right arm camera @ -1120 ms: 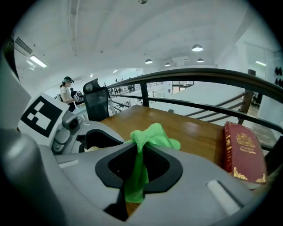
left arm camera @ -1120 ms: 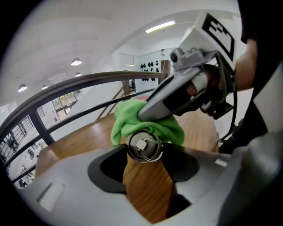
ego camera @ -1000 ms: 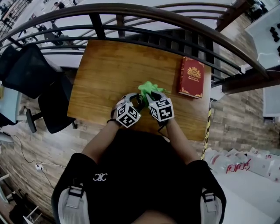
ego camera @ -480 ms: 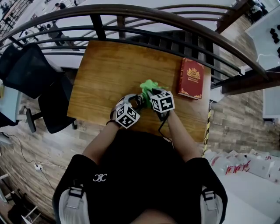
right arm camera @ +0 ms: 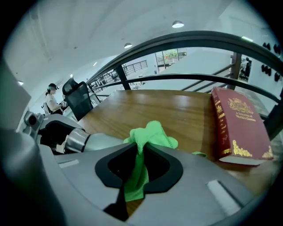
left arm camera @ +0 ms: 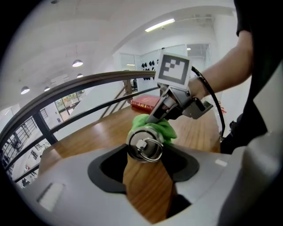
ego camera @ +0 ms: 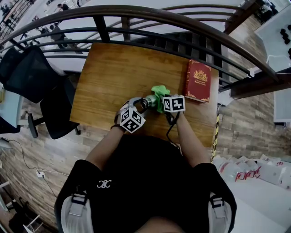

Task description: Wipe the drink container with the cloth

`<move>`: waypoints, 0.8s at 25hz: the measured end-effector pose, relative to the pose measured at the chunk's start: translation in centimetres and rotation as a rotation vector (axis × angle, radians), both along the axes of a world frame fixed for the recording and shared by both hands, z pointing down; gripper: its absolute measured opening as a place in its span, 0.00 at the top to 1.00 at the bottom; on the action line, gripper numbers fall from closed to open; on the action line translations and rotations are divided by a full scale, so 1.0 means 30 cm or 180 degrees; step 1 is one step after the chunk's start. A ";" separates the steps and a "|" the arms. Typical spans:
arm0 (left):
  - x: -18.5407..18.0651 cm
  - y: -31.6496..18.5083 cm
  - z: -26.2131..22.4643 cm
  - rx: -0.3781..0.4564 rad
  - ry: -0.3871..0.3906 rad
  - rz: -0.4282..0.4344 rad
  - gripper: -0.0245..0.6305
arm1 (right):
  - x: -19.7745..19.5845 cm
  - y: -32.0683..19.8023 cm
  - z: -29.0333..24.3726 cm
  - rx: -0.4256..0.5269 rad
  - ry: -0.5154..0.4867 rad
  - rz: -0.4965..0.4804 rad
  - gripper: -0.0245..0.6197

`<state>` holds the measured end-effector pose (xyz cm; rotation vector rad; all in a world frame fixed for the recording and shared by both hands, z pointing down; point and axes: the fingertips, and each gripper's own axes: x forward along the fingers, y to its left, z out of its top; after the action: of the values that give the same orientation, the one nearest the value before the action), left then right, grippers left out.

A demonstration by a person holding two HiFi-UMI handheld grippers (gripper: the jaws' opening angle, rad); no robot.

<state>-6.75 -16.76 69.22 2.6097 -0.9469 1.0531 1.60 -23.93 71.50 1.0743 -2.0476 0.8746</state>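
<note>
The drink container [ego camera: 148, 102] is a steel flask lying sideways just above the wooden table [ego camera: 109, 73]. My left gripper [ego camera: 140, 107] is shut on its capped end; the cap with its ring [left arm camera: 145, 148] sits between the jaws in the left gripper view. A green cloth [ego camera: 159, 93] is draped over the container's far end. My right gripper [ego camera: 160, 99] is shut on that cloth. In the right gripper view the cloth [right arm camera: 149, 137] is pinched between the jaws, and the container's silver body [right arm camera: 88, 142] lies to the left.
A red hardback book [ego camera: 198, 81] lies on the table's right side, close to the cloth. A dark curved railing [ego camera: 136, 13] runs behind the table. Black office chairs [ego camera: 32, 77] stand to the left. The table's front edge [ego camera: 136, 133] is near the person's body.
The right gripper has slid to the right and farther off with the cloth, and more of the container shows. The left gripper has hardly moved.
</note>
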 end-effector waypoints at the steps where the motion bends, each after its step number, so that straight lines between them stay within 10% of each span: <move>1: -0.001 -0.003 0.001 -0.0012 0.0009 -0.0017 0.52 | 0.016 0.007 0.014 0.0002 0.0022 0.0041 0.89; 20: 0.009 -0.013 -0.006 -0.0093 0.0033 -0.0168 0.52 | -0.003 0.168 -0.028 0.0121 -0.0510 0.0279 0.89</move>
<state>-6.47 -17.15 69.03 2.5496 -0.9849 1.0316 1.52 -18.90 70.67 1.1549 -2.1695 0.9983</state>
